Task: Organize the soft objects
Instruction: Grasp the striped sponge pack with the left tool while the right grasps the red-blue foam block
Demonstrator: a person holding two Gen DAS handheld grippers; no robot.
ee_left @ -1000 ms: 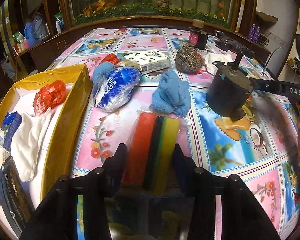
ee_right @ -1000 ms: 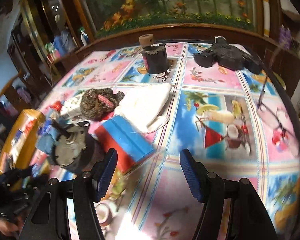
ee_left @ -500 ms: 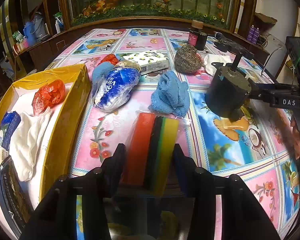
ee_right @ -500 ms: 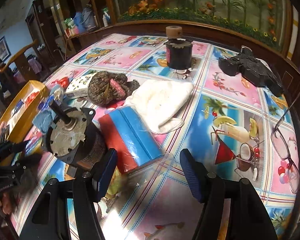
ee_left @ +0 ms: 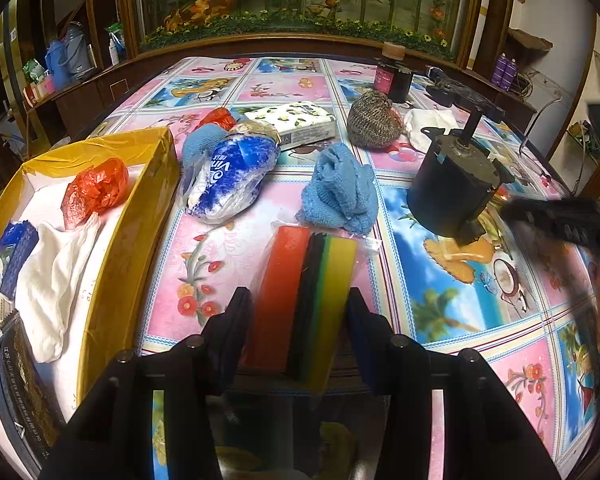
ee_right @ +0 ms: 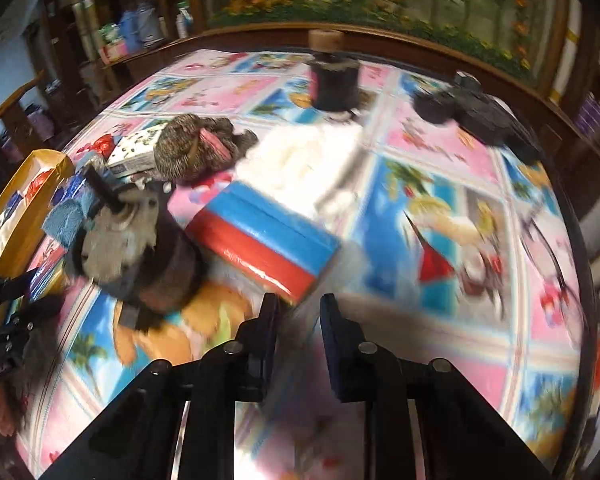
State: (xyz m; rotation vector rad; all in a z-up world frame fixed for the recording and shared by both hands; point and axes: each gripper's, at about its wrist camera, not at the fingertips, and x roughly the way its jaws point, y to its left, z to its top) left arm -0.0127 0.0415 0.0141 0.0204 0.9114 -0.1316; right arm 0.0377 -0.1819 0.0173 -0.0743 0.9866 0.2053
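My left gripper [ee_left: 298, 320] is shut on a wrapped pack of red, black and yellow sponges [ee_left: 308, 276], whose far end points across the table. My right gripper [ee_right: 300, 320] is closing its jaws; a narrow gap still shows between them. The near corner of a red and blue sponge pack [ee_right: 268, 236] lies at the fingertips, and blur hides whether the pads touch it. A yellow box [ee_left: 156, 184] at the left holds a red plastic bag [ee_left: 96, 188], a white cloth [ee_left: 60, 256] and a blue packet [ee_left: 16, 248].
On the flowered tablecloth lie a blue-and-white plastic pack [ee_left: 232, 176], a blue knit cloth [ee_left: 340, 196], a tissue pack [ee_left: 296, 124], a brown knit hat [ee_left: 374, 120] and a white cloth [ee_right: 308, 156]. A black motor [ee_left: 456, 188] stands between the grippers. A dark jar [ee_right: 334, 84] and eyeglasses [ee_right: 548, 240] lie beyond.
The right gripper's jaws have narrowed sharply and it has shifted toward the red and blue pack, with the view now blurred. The left gripper and its sponge pack stay put.
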